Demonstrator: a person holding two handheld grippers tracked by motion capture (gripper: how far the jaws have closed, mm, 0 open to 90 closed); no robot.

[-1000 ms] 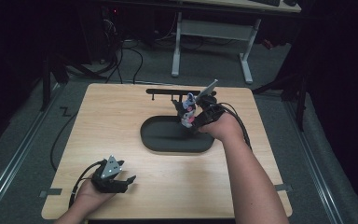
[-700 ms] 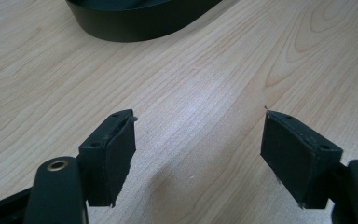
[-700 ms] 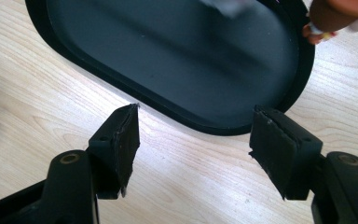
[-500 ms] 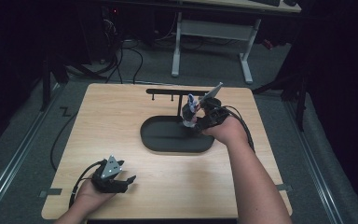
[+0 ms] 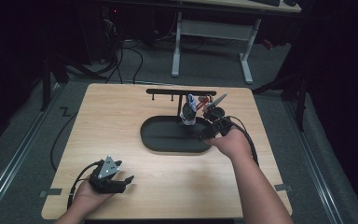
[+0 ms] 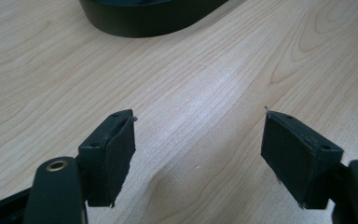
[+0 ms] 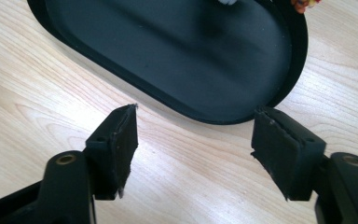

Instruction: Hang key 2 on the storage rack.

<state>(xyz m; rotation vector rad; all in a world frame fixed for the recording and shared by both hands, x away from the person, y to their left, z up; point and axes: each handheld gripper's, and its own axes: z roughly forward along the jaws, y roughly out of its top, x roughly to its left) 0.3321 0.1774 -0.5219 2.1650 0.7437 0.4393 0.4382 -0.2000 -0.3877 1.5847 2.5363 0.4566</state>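
On the wooden table (image 5: 121, 121), the left gripper (image 5: 121, 179) rests with jaws wide and empty. At centre lies a matte black oval tray (image 5: 168, 140); the right gripper (image 7: 193, 140), jaws wide, empty and just opening, hovers at its right rim.

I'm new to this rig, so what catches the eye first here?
A black oval tray sits mid-table, with a black T-shaped stand rising at its far edge and a small colourful trinket hanging beside the post. The right gripper hovers open at the tray's right end; the left gripper rests open near the front-left corner.
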